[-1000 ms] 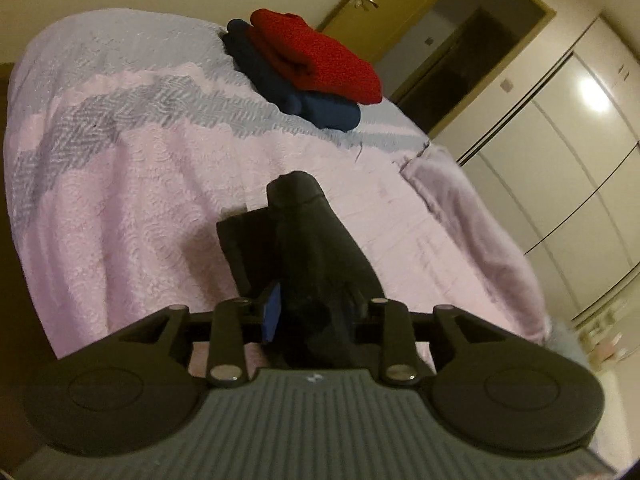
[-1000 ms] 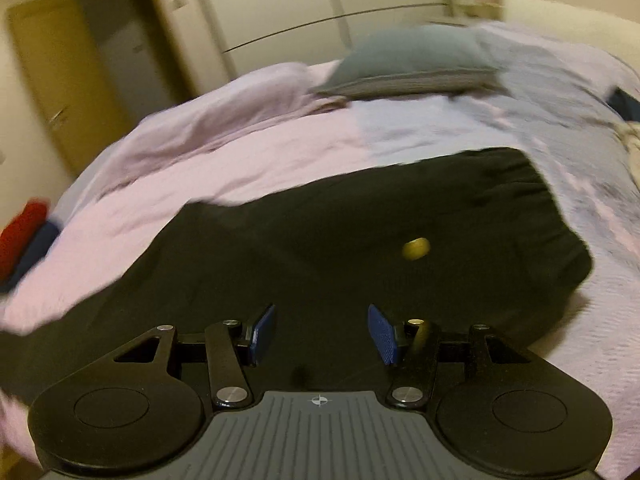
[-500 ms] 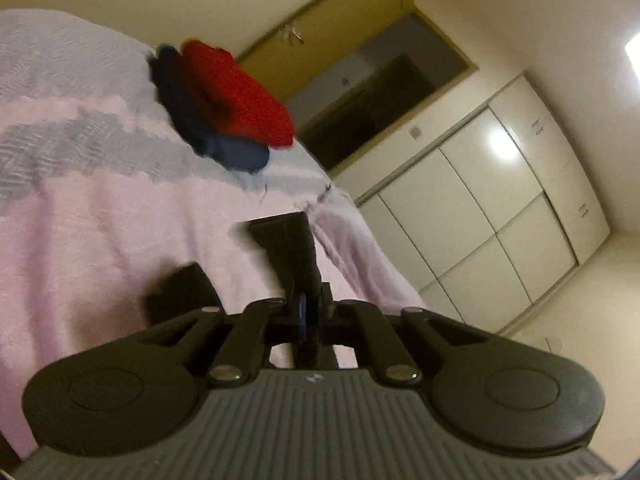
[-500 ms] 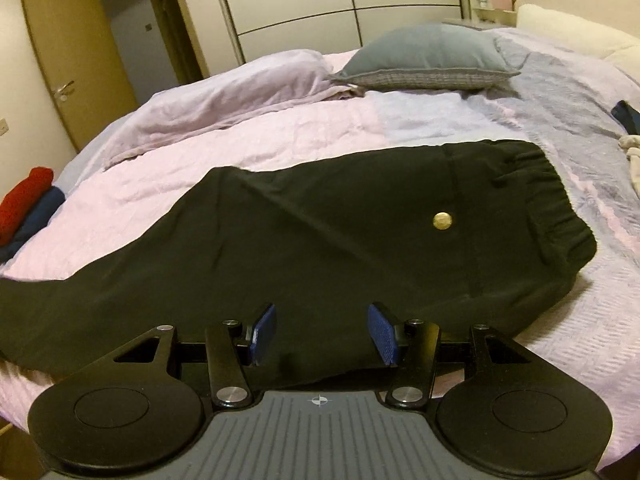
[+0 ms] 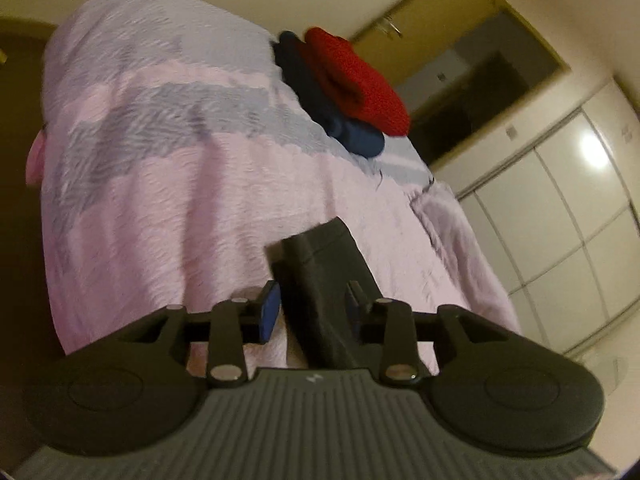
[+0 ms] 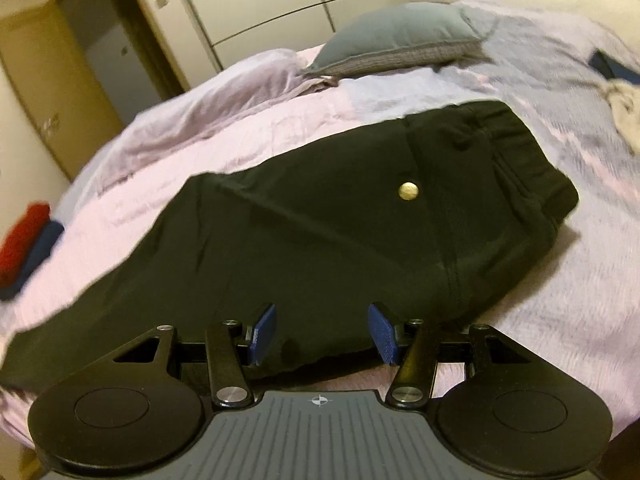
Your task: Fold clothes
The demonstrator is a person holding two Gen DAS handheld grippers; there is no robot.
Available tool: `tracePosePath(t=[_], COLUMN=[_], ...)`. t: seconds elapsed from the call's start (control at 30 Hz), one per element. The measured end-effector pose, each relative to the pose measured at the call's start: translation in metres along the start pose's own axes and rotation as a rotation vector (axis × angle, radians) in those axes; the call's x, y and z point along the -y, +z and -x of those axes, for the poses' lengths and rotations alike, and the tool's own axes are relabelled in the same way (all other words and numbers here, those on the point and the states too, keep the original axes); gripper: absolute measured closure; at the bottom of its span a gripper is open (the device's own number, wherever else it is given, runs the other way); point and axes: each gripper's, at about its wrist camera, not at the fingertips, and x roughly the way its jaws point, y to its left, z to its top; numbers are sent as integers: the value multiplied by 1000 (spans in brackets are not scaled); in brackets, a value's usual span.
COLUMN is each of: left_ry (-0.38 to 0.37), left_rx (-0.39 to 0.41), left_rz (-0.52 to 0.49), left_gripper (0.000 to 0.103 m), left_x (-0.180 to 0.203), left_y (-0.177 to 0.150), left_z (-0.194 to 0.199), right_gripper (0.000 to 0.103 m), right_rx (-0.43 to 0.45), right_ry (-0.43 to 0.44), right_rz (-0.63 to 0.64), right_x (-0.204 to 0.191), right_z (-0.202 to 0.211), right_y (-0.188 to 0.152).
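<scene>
The left gripper (image 5: 312, 312) has its jaws apart, with the hem end of a pair of black trousers (image 6: 340, 224) lying between the blue pads (image 5: 269, 312) but not pinched. The right gripper (image 6: 322, 336) also has its jaws apart, hovering over the near edge of the trousers around mid-thigh, gripping nothing.

The trousers lie flat on the bed (image 6: 580, 304), one leg seemingly stacked on the other. Their long axis runs along the near edge of the bed: the waistband (image 6: 532, 168), with a brass button (image 6: 409, 191) just inside it, points toward the pillow end, and the leg hem (image 5: 316, 240) points toward the foot end. A folded red garment (image 5: 356, 80) sits on a folded navy one (image 5: 332, 120) at the far foot corner. A grey pillow (image 6: 400, 40) lies at the far edge.

The trousers look folded lengthwise but not yet across. Judging from this, a good cross fold calls for taking both hem layers together, carrying them straight along the long axis to the waistband, and keeping the side edges lined up so the layers do not skew.
</scene>
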Motion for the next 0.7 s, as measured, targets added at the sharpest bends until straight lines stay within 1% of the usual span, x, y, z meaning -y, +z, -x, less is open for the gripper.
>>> tracePosePath(t=[0.03, 0.13, 0.17, 0.2, 0.23, 0.27, 0.33, 0.37, 0.47, 0.53, 0.6, 0.7], left_ry=[0, -11, 16, 98, 156, 197, 271, 303, 332, 275, 207, 61], left_rx=[3, -2, -5, -16, -24, -30, -11, 9, 83, 81, 70, -7], left_rz=[17, 8, -21, -78, -140, -201, -337, -408, -577, -622, -655, -690], left_gripper=[72, 72, 81, 91, 90, 90, 91, 92, 91, 91, 91, 91], left_x=[-1, 2, 6, 11, 18, 25, 48, 61, 95, 116, 135, 162], left_y=[0, -2, -4, -6, -9, -11, -18, -22, -34, -42, -49, -71], left_z=[2, -6, -10, -14, -15, -16, -7, 1, 21, 25, 28, 20], right_gripper=[48, 48, 48, 48, 48, 48, 48, 48, 48, 48, 48, 48], right_rx=[8, 34, 41, 46, 51, 53, 57, 79, 120, 144, 182, 241], right_ry=[20, 80, 95, 91, 87, 74, 4, -16, -64, -88, -80, -53], right_rz=[-45, -179, -223, -266, -309, -346, -357, -340, -298, -280, -320, -403], right_x=[7, 27, 34, 42, 50, 57, 67, 70, 77, 81, 92, 115], right_z=[2, 10, 12, 15, 17, 20, 27, 34, 43, 47, 47, 42], right_y=[1, 2, 3, 3, 3, 3, 3, 3, 8, 12, 16, 24])
